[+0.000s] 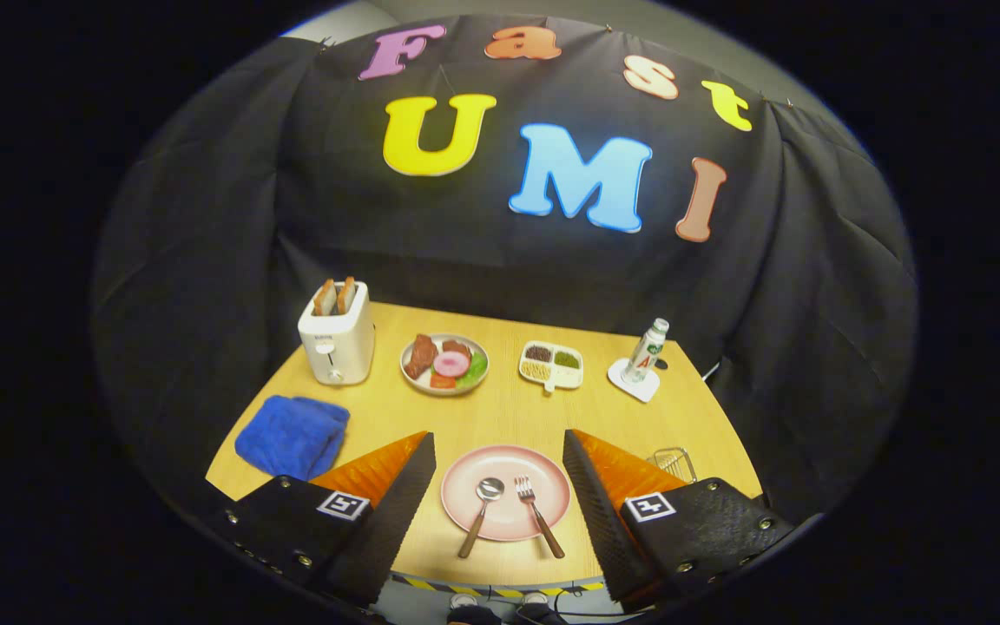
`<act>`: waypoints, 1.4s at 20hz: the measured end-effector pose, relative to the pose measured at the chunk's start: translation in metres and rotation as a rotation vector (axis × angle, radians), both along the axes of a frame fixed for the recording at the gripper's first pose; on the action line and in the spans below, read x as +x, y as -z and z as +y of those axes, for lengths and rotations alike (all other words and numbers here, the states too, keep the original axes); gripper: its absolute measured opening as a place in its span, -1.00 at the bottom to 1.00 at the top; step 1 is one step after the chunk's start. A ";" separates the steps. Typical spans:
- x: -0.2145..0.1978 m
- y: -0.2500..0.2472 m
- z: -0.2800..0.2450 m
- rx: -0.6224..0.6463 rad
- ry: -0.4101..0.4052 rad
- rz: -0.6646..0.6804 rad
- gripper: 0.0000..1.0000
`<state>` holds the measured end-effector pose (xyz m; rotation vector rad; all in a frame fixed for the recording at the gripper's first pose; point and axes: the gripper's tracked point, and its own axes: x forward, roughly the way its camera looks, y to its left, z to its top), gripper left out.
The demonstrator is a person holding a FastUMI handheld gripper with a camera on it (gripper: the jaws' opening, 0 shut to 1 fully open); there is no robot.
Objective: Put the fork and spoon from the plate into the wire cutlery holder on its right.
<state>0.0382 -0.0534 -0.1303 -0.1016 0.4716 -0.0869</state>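
A pink plate point(506, 464) sits at the near edge of the wooden table, seen between my two fingers. On it lie a spoon point(481, 508) on the left and a fork point(536, 512) on the right, both with wooden handles pointing toward me. The wire cutlery holder point(672, 463) stands just right of the plate, partly hidden behind my right finger. My gripper point(500, 460) hovers open above the plate, fingers wide apart with nothing held between them.
Farther back stand a white toaster point(337, 341) with bread, a plate of food point(445, 364), a divided dish of grains point(551, 365) and a bottle point(646, 351) on a white coaster. A blue cloth point(293, 435) lies at the left. The table's front edge point(500, 583) has striped tape.
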 end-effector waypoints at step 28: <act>-0.002 0.240 -0.094 -0.016 0.018 0.835 0.47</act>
